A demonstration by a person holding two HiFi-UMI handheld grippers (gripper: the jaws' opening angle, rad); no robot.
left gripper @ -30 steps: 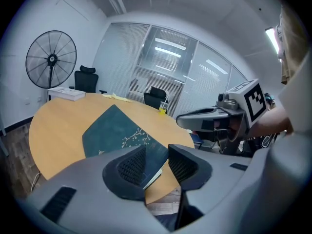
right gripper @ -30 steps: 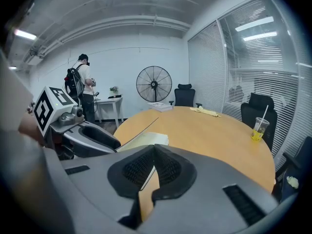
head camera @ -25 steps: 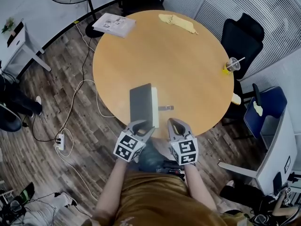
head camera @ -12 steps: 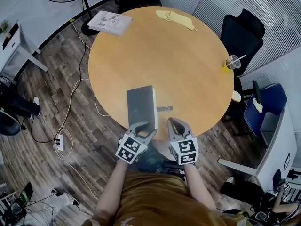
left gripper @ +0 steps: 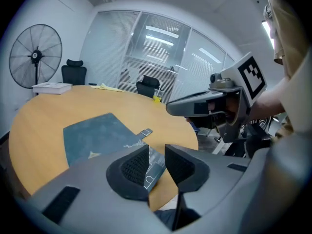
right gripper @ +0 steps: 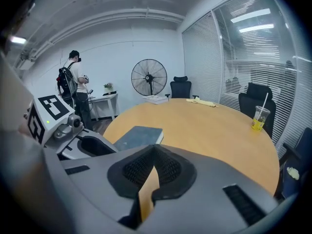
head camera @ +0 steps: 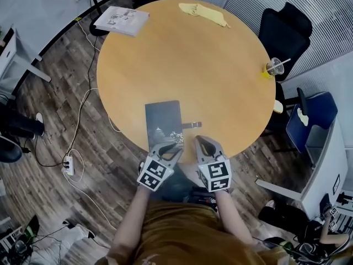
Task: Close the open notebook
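Observation:
The notebook point(head camera: 164, 120) lies closed on the round wooden table point(head camera: 220, 76) near its front edge, dark grey cover up, with a small strap tab point(head camera: 193, 125) beside it. In the left gripper view the notebook point(left gripper: 95, 133) spreads just beyond the jaws. My left gripper point(head camera: 167, 146) hovers over the notebook's near edge; its jaws are closing, with a gap between the pads and nothing gripped point(left gripper: 156, 162). My right gripper point(head camera: 204, 144) sits over the table edge to the right of the notebook, pads together and empty point(right gripper: 155, 155). From the right gripper view the notebook point(right gripper: 139, 135) shows ahead to the left.
A cup with a straw point(head camera: 272, 69) stands at the table's right rim, a yellow cloth point(head camera: 203, 14) and a booklet point(head camera: 121, 21) at the far side. Black chair point(head camera: 284, 35) and blue chair point(head camera: 309, 128) stand to the right. Cables and a power strip point(head camera: 70, 164) lie on the floor at left.
Both grippers have sunk a little toward the table's near edge. The left jaws stand narrower than before. The notebook lies where it was.

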